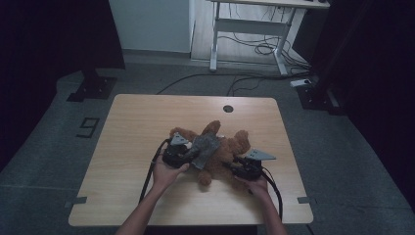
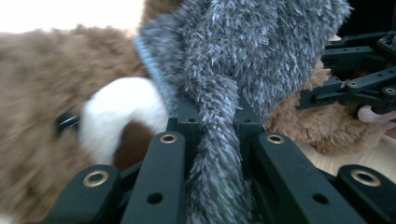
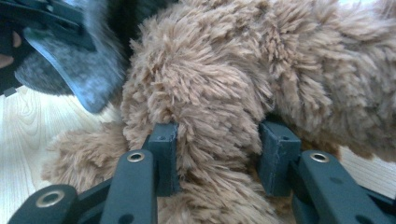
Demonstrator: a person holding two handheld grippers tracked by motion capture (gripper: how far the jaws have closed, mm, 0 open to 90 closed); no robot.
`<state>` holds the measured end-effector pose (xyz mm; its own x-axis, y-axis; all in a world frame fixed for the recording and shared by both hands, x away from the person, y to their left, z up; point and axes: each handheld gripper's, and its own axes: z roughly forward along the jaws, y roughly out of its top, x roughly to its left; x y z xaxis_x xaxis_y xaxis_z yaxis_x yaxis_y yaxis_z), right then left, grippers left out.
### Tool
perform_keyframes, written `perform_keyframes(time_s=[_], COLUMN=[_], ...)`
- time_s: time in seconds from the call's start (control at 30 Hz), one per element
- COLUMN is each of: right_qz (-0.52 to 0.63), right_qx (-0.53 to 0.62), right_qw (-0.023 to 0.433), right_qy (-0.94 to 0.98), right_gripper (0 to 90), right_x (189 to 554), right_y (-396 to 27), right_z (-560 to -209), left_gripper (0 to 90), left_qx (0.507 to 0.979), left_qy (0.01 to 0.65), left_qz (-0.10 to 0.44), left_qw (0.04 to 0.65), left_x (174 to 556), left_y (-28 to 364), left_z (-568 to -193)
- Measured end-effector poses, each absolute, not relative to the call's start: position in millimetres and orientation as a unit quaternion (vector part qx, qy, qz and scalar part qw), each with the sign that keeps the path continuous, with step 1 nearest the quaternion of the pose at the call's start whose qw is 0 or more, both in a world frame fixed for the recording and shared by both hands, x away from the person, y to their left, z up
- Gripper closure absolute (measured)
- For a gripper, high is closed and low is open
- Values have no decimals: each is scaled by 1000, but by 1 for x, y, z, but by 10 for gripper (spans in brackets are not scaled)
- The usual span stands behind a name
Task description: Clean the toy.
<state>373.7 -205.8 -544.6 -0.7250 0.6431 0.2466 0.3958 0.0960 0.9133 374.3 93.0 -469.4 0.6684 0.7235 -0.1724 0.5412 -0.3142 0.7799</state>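
A brown teddy bear [image 1: 230, 147] lies in the middle of the wooden table [image 1: 137, 122], with a grey fuzzy garment [image 1: 205, 146] draped over it. My left gripper [image 1: 192, 157] is at the bear's left side. In the left gripper view my left gripper [image 2: 214, 116] is shut on a strip of the grey garment [image 2: 243, 51], and the bear's white muzzle [image 2: 119, 112] is just behind it. My right gripper [image 1: 234, 165] is at the bear's right side. In the right gripper view my right gripper [image 3: 218, 140] is shut on a thick brown limb of the bear [image 3: 210, 88].
A round cable hole [image 1: 227, 108] sits near the table's far edge. A white desk frame [image 1: 254, 29] with cables stands on the floor beyond. Dark stands flank the table at left [image 1: 93, 83] and right [image 1: 318, 88]. Bare tabletop lies to the left of the bear.
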Motion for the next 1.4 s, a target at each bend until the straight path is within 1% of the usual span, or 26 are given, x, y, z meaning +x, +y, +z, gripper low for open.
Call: perform_keyframes(time_s=[0.03,0.07,0.1,0.13,0.23,0.3,0.37,0.43,0.47,0.5,0.53,0.67,0.83,0.97,1.0,1.03,1.07,1.1,1.13,1.17,1.2,1.23,1.27,1.3,1.4], right_qz=[571,572,572,573,574,574,574,574,575,575,575,577,577,578,580,581,581,581,581,581,580,580,580,580,580], right_qx=[355,356,356,359,359,361,362,363,362,362,362,365,368,369,371,372,372,372,373,373,374,374,374,374,373], right_qw=[108,107,107,104,103,103,102,101,99,99,98,95,94,90,87,86,85,85,86,86,86,87,87,87,86], right_qy=[732,731,731,729,729,728,727,727,727,727,727,724,723,723,720,719,719,719,719,719,718,718,718,718,719], right_gripper=[566,566,566,566,567,566,567,567,568,568,569,570,569,570,570,569,569,569,569,569,569,569,569,569,569], right_x=[374,374,374,375,375,375,375,375,375,375,376,376,376,377,378,378,378,378,378,378,377,377,377,377,378], right_y=[-206,-206,-206,-207,-207,-207,-207,-208,-208,-208,-208,-208,-208,-209,-210,-210,-210,-210,-210,-210,-210,-210,-210,-210,-210], right_z=[-545,-545,-545,-545,-545,-545,-545,-545,-546,-546,-546,-547,-547,-547,-547,-547,-547,-547,-547,-547,-547,-547,-547,-547,-547], left_gripper=[779,779,779,778,776,777,778,779,780,780,781,781,778,777,777,778,778,778,777,777,777,777,777,776,776], left_qx=[800,792,792,786,781,764,758,757,755,755,757,755,762,760,754,754,756,756,762,762,770,773,773,785,796], left_qy=[395,400,400,405,413,437,452,461,479,479,494,509,512,501,486,486,466,466,443,443,419,412,412,391,378], left_qz=[110,126,126,144,150,167,179,181,161,161,157,143,137,146,154,154,162,162,169,169,165,163,163,151,124], left_qw=[438,444,444,444,443,444,435,426,418,418,397,387,372,388,414,414,430,430,441,441,452,453,453,455,456], left_x=[372,368,368,365,365,366,368,370,372,372,372,374,375,365,355,355,349,349,344,344,341,341,341,345,356], left_y=[98,107,107,117,127,142,152,158,168,168,173,178,185,190,188,188,181,181,167,167,147,139,139,114,80], left_z=[-468,-464,-464,-460,-460,-463,-467,-472,-486,-486,-502,-515,-514,-501,-484,-484,-470,-470,-455,-455,-442,-439,-439,-434,-437])
